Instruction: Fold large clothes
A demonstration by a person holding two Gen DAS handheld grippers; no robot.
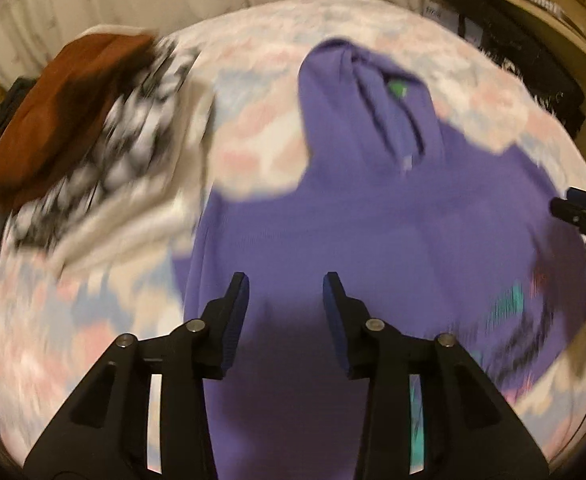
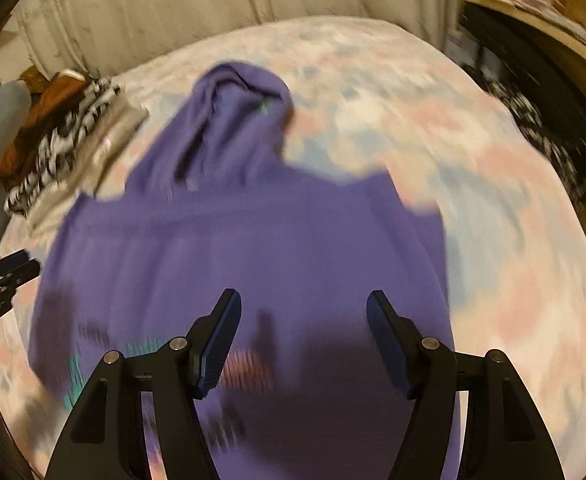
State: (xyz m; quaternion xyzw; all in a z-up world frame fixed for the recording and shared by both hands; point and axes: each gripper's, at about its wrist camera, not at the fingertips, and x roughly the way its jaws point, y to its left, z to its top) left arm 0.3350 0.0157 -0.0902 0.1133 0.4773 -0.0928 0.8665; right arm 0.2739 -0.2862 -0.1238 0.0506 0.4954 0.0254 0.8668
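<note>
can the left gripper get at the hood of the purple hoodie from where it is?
Probably yes. The left gripper is open above the purple hooded sweatshirt, and its hood lies straight ahead on the pastel patterned bedspread with nothing on it. The folded clothes pile sits off to the left.

- The bed (image 1: pixel 93 312) carries everything, under a cover patterned in pale pink, blue and white patches.
- A purple hoodie (image 1: pixel 373 216) lies spread flat on the cover, its hood (image 1: pixel 357 92) pointing toward the far edge.
- Just beside the hoodie, at the bed's left side, sits a pile of clothes (image 1: pixel 93 132): a rust-brown piece on top, a black-and-white patterned one beneath, beige cloth at the bottom.
</note>
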